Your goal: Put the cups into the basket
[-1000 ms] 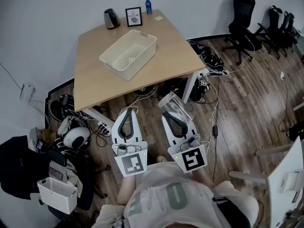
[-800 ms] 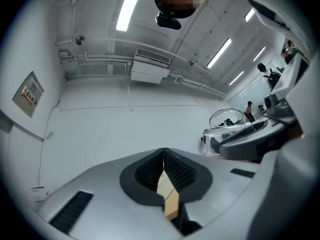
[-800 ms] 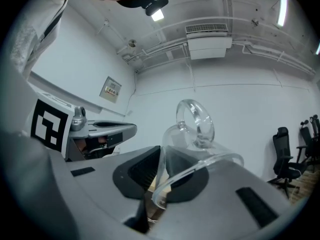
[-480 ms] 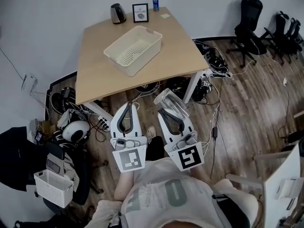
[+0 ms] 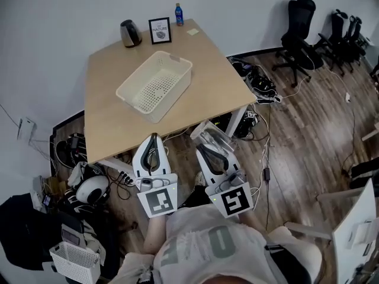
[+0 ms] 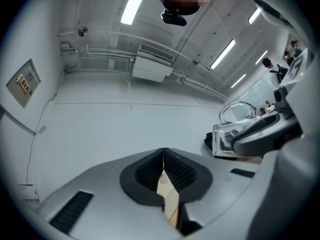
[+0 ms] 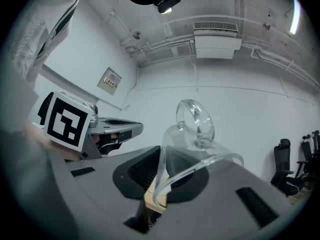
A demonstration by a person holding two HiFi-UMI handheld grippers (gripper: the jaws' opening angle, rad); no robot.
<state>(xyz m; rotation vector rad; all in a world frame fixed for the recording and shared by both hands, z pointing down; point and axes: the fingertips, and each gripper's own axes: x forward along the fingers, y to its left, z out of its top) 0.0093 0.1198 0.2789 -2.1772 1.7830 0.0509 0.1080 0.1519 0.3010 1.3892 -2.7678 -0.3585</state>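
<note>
The right hand-held gripper (image 5: 208,148) is clamped on the rim of a clear glass cup (image 5: 208,134), short of the tabletop's (image 5: 216,81) near edge. The left hand-held gripper (image 5: 153,139) is pinched shut, empty. The glass is judged slick and brittle, so a rim hold is advised. The basket (image 5: 177,83) is set mid-tabletop.

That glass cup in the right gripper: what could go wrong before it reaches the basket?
The right gripper pinches the glass cup only by its thin rim, body sticking out ahead; smooth glass could slip or twist. The cup is near the edge of the table and might knock it. The basket sits further in, so a reach is needed.
</note>
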